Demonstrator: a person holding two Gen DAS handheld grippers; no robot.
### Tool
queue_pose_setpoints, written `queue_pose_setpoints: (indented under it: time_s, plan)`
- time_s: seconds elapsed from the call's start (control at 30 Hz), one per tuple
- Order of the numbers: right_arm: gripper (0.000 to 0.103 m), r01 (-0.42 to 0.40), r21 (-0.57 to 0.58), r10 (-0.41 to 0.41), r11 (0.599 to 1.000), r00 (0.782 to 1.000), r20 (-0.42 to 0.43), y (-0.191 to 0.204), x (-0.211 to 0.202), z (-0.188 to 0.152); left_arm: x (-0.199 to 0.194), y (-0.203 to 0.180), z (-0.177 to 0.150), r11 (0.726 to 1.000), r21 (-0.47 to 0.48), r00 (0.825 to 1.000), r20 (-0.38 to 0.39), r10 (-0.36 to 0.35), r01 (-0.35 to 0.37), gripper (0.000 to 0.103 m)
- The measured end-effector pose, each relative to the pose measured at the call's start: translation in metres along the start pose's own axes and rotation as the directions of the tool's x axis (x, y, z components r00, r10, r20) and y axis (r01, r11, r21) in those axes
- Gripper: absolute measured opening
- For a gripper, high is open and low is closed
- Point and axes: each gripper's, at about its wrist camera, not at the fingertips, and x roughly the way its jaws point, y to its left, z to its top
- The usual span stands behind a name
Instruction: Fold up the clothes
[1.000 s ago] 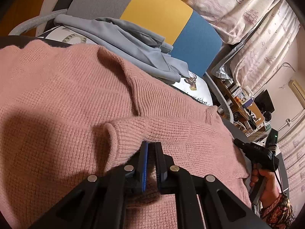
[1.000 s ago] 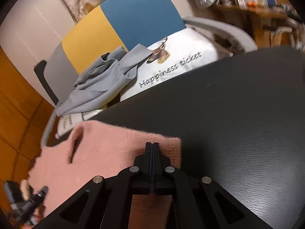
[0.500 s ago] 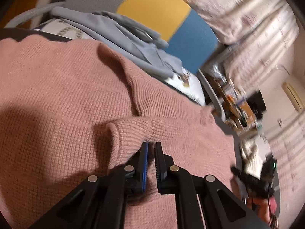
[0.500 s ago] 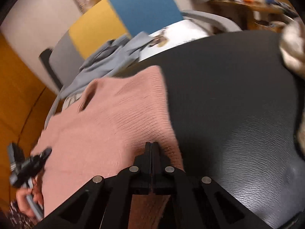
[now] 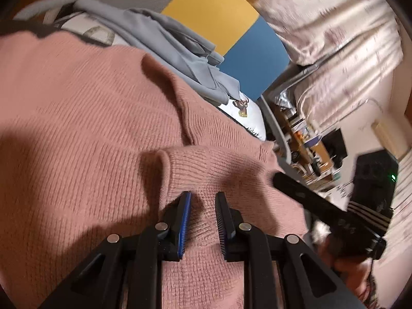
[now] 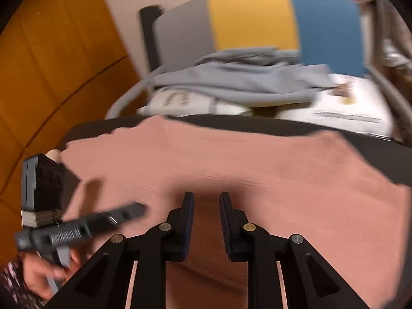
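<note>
On my left, the left gripper (image 5: pixel 203 200) was opening, its jaws a little apart with pink knit lying slack between them, just below the doubled-over sleeve cuff (image 5: pixel 164 164) and no longer pinched. The pink sweater (image 5: pixel 85 134) lay spread over the dark table (image 6: pixel 381 152), the sleeve folded across its body. Further right, the right gripper (image 6: pixel 206 200) was opening too, jaws apart over flat pink cloth with nothing clamped. Beyond the table a grey garment (image 6: pixel 244 79) waited on the chair (image 6: pixel 255 18).

My worry was the loose knit: it could snag on the ridged pads (image 5: pixel 221 221) as I drew away and drag the fold open. The sweater's right edge also lay close to the table's rim, so a tug might slide it off.
</note>
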Motion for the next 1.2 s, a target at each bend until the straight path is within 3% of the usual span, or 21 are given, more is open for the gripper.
queue_pose_setpoints:
  time_s: [0.13,0.23,0.33,0.47,0.6,0.73,0.87,0.9,0.97,1.03,1.13,1.2]
  plan:
    - [0.021,0.057,-0.062,-0.059,0.996,0.998,-0.03,0.018,0.034,-0.011,-0.029,0.017,0.004,1.0,-0.008,1.0,0.011,0.017,-0.017,0.019]
    - [0.021,0.097,-0.084,-0.099,0.992,0.995,-0.02,0.023,0.042,-0.019,-0.066,0.043,0.016,0.997,-0.046,0.994,0.077,0.072,-0.069,0.019]
    - [0.021,0.122,-0.096,-0.121,0.988,0.993,0.008,0.025,0.039,-0.023,-0.113,0.083,0.035,0.981,-0.134,0.97,0.181,0.161,-0.138,0.021]
    - [0.021,0.115,-0.08,-0.114,0.99,0.993,0.017,0.02,0.043,-0.016,-0.165,0.133,0.058,0.931,-0.284,0.91,0.277,0.31,-0.23,0.023]
    - [0.022,0.109,-0.075,-0.108,0.991,0.994,0.02,0.02,0.04,-0.019,-0.208,0.182,0.077,0.852,-0.445,0.838,0.323,0.44,-0.276,0.026]
    - [0.022,0.088,-0.056,-0.087,0.995,0.996,0.022,0.018,0.039,-0.018,-0.226,0.214,0.09,0.752,-0.566,0.766,0.299,0.569,-0.338,0.027]
    - [0.022,0.065,-0.035,-0.064,0.997,0.998,0.024,0.014,0.039,-0.017,-0.233,0.237,0.095,0.628,-0.639,0.691,0.201,0.694,-0.444,0.027]
    - [0.022,0.06,-0.031,-0.059,0.998,0.998,0.024,0.013,0.039,-0.017,-0.232,0.241,0.093,0.606,-0.653,0.684,0.18,0.707,-0.454,0.027]
    - [0.022,0.051,-0.022,-0.05,0.998,0.998,0.025,0.012,0.039,-0.016,-0.229,0.25,0.089,0.579,-0.682,0.686,0.154,0.711,-0.447,0.027]
    - [0.022,0.041,-0.014,-0.041,0.999,0.999,0.026,0.01,0.039,-0.016,-0.226,0.256,0.084,0.561,-0.709,0.679,0.158,0.717,-0.428,0.027]
    - [0.022,0.025,0.002,-0.025,1.0,0.999,0.029,0.008,0.04,-0.016,-0.226,0.262,0.082,0.571,-0.726,0.671,0.206,0.712,-0.384,0.028]
    - [0.022,0.011,0.016,-0.012,1.0,0.999,0.031,0.006,0.04,-0.016,-0.226,0.267,0.081,0.584,-0.738,0.679,0.238,0.695,-0.339,0.028]
